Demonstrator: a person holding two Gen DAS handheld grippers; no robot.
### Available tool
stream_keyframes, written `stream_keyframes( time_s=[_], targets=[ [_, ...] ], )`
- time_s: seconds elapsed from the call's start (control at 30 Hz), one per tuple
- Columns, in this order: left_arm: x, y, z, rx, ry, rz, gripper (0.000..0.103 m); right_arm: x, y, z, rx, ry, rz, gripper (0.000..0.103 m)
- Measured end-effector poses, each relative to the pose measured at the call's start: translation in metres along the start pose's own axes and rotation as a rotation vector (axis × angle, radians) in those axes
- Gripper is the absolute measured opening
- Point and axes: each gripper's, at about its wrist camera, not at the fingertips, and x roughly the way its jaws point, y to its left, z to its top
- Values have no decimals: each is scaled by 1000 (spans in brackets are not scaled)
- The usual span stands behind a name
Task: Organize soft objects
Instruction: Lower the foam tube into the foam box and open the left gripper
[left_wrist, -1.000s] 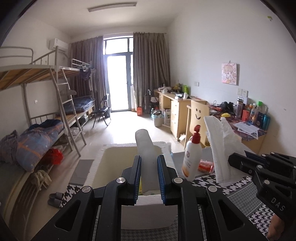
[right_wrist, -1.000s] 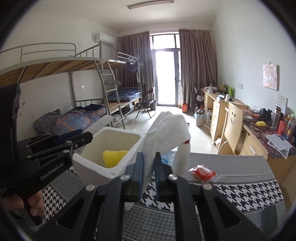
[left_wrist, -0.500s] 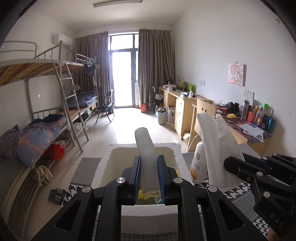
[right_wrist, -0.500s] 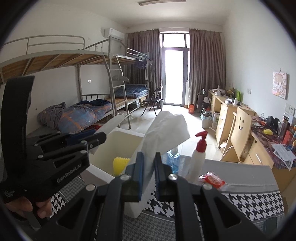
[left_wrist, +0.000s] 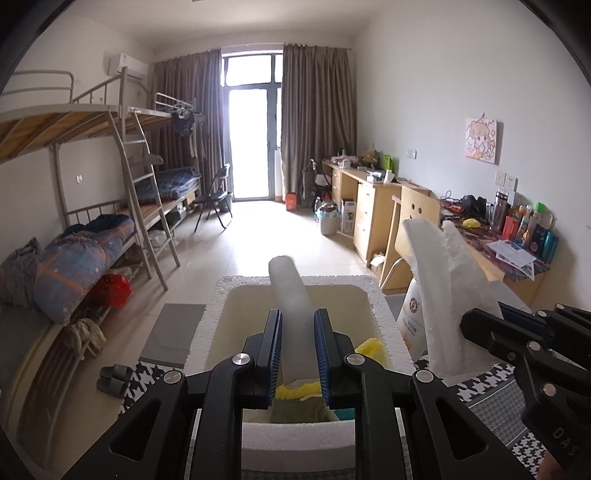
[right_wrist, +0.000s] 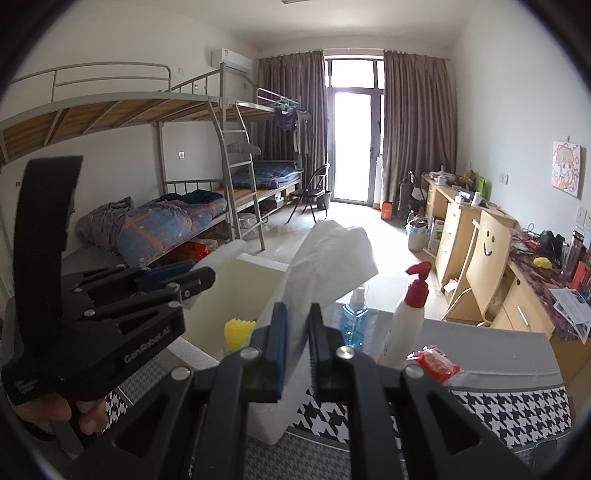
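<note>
Over the white foam box (left_wrist: 384, 314) on our houndstooth-covered table (right_wrist: 517, 410), we hold two soft things at once: our left gripper (left_wrist: 297, 354) is clamped on a pale, translucent rolled sheet (left_wrist: 290, 295) whose long axis runs straight forward over the box's opening. Our right gripper (right_wrist: 295, 328), jaws nearly together, pinches a crumpled white tissue-like cloth (right_wrist: 328, 254) just beside the box's right wall. We judge the left the nearer to dropping; yellow sponges (left_wrist: 369, 347) already lie below.
</note>
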Motion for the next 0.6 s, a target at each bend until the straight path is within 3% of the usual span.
stream_keyframes(
  time_s=[0.27, 0.37, 0.43, 0.5, 0.6],
  targets=[
    [16, 6, 0, -11, 27, -32, 19, -2, 0, 4, -2, -2, -12, 14],
    [20, 6, -1, -13, 38, -33, 24, -3, 0, 4, 5, -3, -14, 14],
    [20, 8, -2, -19, 35, -32, 38, -2, 1, 4, 8, -2, -16, 14],
    [18, 13, -2, -31, 34, -24, 83, -1, 1, 4, 10, 0, -17, 14],
    [9, 20, -1, -55, -4, 10, 94, -1, 1, 5, 11, 0, -19, 14]
  ],
)
